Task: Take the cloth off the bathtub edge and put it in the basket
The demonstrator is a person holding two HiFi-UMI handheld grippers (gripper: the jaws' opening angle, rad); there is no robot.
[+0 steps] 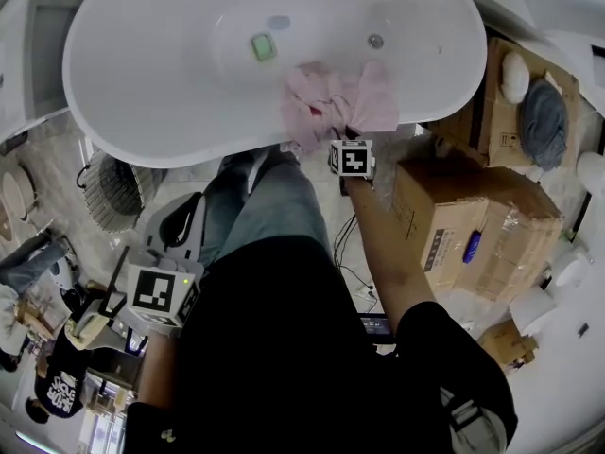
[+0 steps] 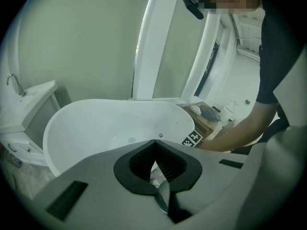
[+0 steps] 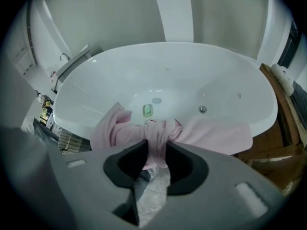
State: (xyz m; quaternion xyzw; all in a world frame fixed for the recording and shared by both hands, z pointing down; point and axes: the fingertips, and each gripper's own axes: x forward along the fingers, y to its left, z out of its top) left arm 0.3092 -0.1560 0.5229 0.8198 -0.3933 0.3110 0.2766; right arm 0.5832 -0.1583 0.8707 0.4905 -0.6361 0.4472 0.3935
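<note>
Cloth [image 1: 326, 102], pink, lies draped over the near rim of the bathtub [image 1: 132, 112]. Part sits inside the tub, part hangs outside twd the person's legs.

R gripper [image 3: 156, 140] comes at the rim from above, pointing steeply down. Its jaws are clamped on a bunched ridge of fabric right at the rim, so the cloth pinches into a tight fold between the pads w/ loose wings spreading along the rim either side. Taking the middle hump prob. makes sense: both ends should come up together rather than one dragging.

L gripper [image 2: 154, 145] hangs low outside the tub, on the person's left. Its jaws are together w/ nothing between them. A one-hand pick doesn't need it, so it looks parked out of the way.

Basket [image 1: 118, 192] sits on the floor outside the tub, by its left end in head view, well apart from the cloth.

Judgement: grip is made, lift not yet done. Next move needs the cloth raised clear of the rim, then carried along the tub's outside to the basket. Risk: a loose wing catches on the rim or trails short of the basket.
</note>
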